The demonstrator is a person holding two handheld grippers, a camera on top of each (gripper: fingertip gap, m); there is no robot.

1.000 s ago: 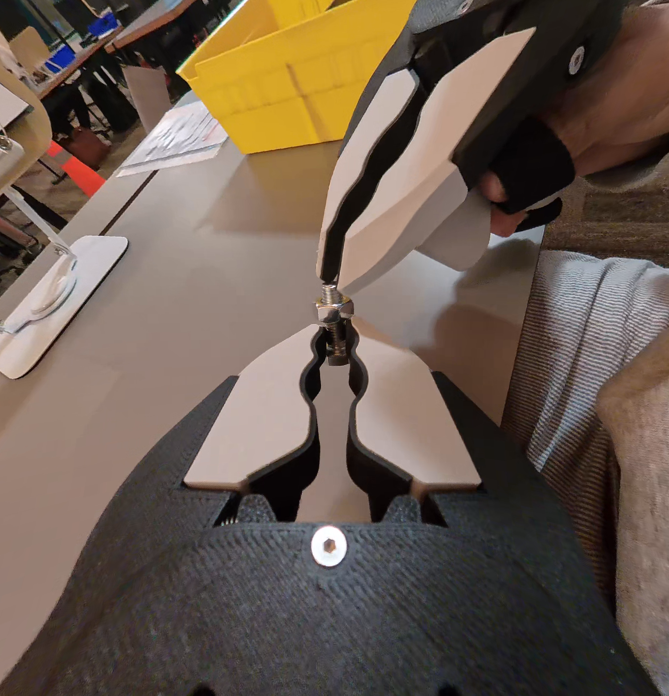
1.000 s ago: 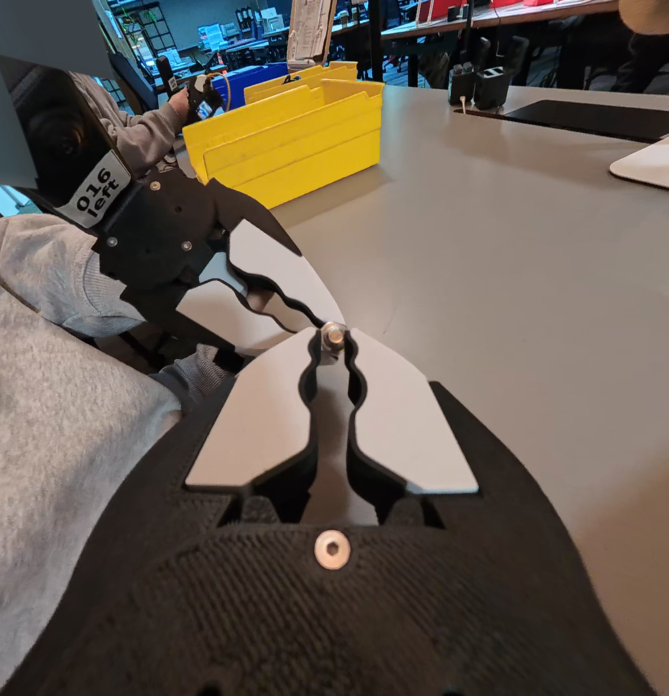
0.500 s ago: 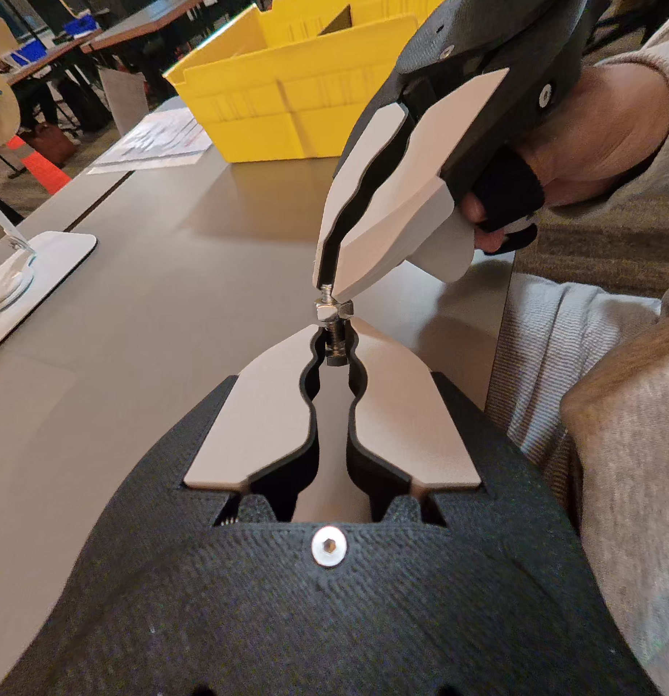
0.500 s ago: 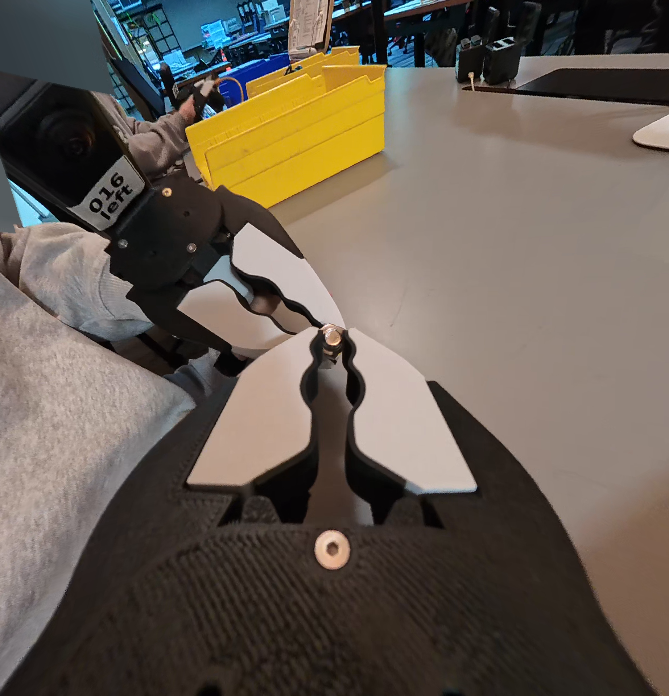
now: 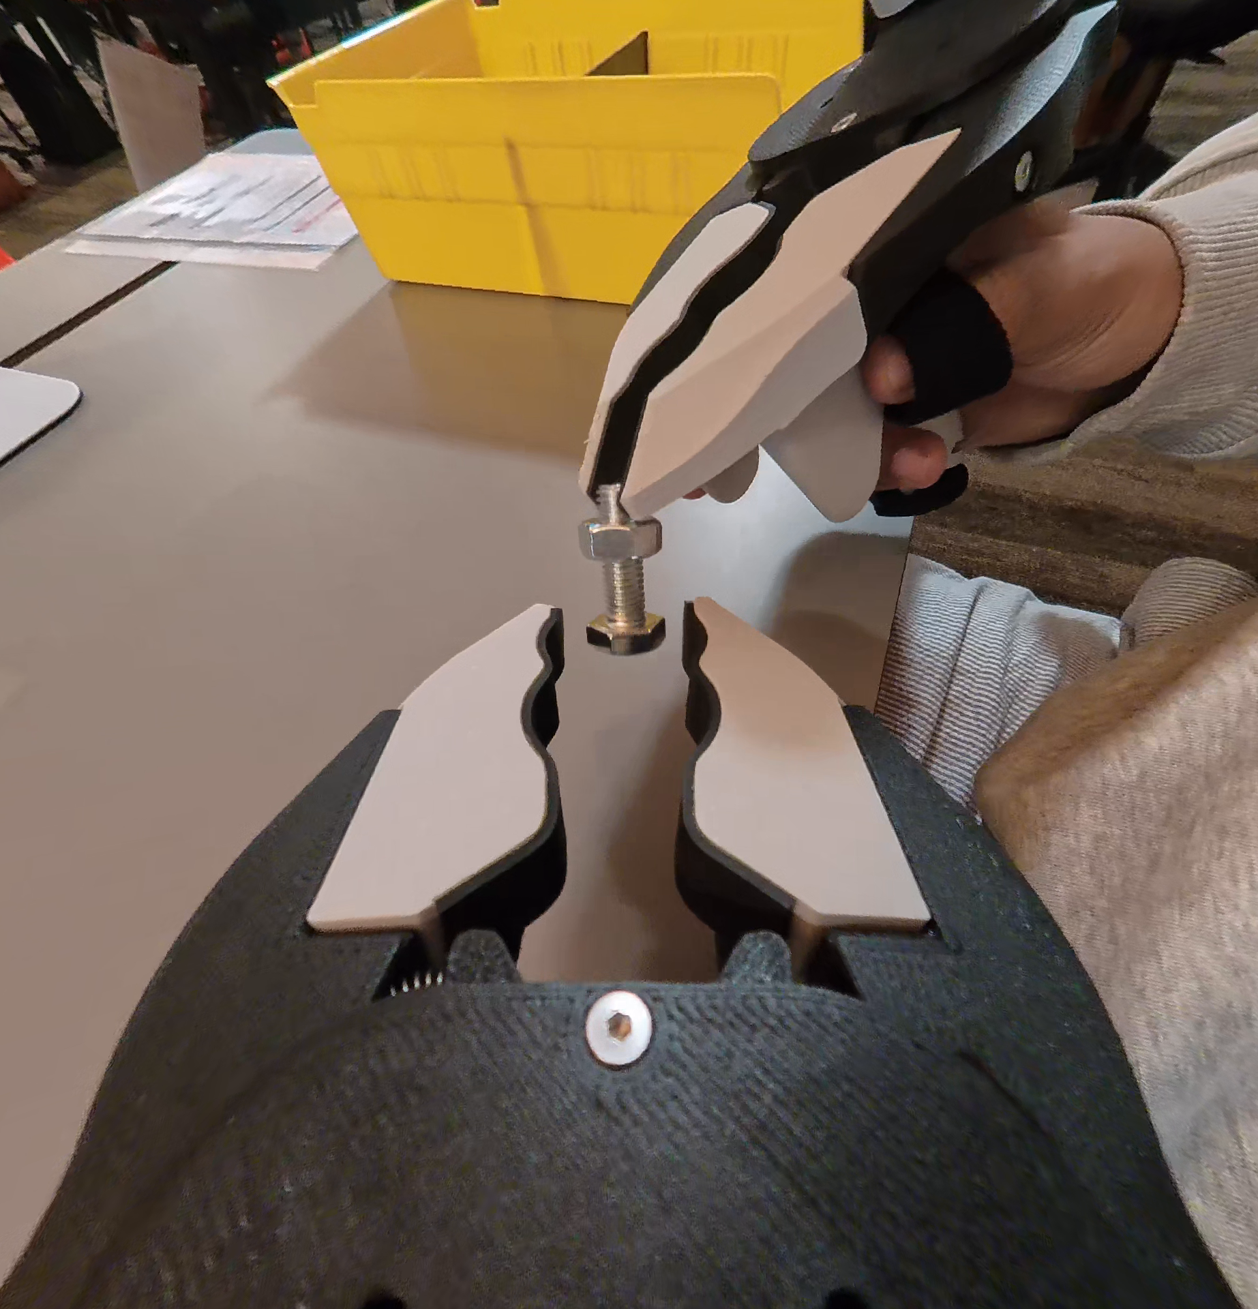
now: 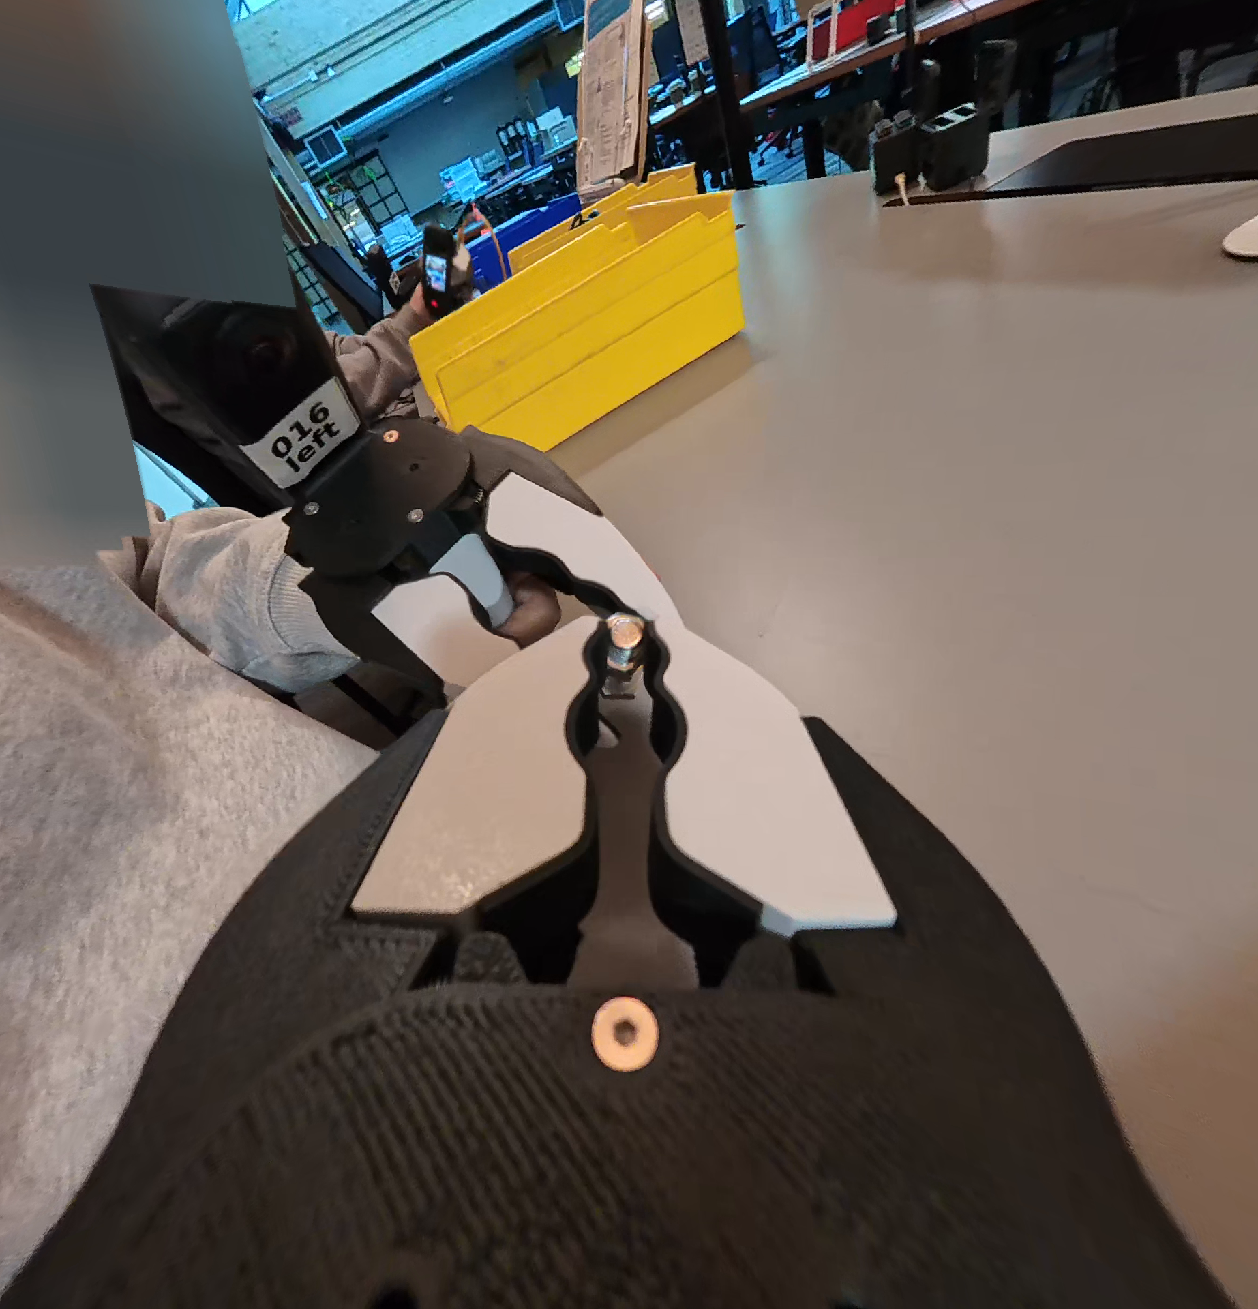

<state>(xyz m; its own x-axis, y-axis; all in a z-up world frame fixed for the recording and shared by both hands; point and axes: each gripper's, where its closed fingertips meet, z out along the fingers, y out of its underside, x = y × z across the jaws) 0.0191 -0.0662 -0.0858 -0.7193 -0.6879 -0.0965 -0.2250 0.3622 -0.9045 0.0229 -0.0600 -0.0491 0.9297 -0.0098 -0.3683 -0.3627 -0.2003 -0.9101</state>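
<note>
A silver bolt [image 5: 622, 588] with a hex nut [image 5: 619, 542] on its thread hangs upright over the grey table [image 5: 257, 567]. My right gripper [image 5: 608, 489] comes down from the upper right and is shut on the bolt's threaded end, just above the nut. My left gripper [image 5: 622, 620] is open; the bolt's hex head [image 5: 624, 634] sits between its fingertips with a gap on each side. In the right wrist view my right gripper [image 6: 626, 637] pinches the bolt [image 6: 624, 637] at its tips, and the left gripper's fingers [image 6: 562, 531] spread out just behind it.
A yellow bin [image 5: 541, 163] stands at the far side of the table and shows in the right wrist view too [image 6: 583, 333]. Papers [image 5: 222, 212] lie left of it, a white pad [image 5: 9, 418] at far left. The table's edge [image 5: 902, 567] and a person's grey sleeve [image 5: 1107, 850] are at right. Only a small space, under 4 cm, lies between the two pairs of fingers.
My left gripper was shut on the bolt's lower end and has opened, letting it go. My right gripper has kept its grip on the threaded end.
</note>
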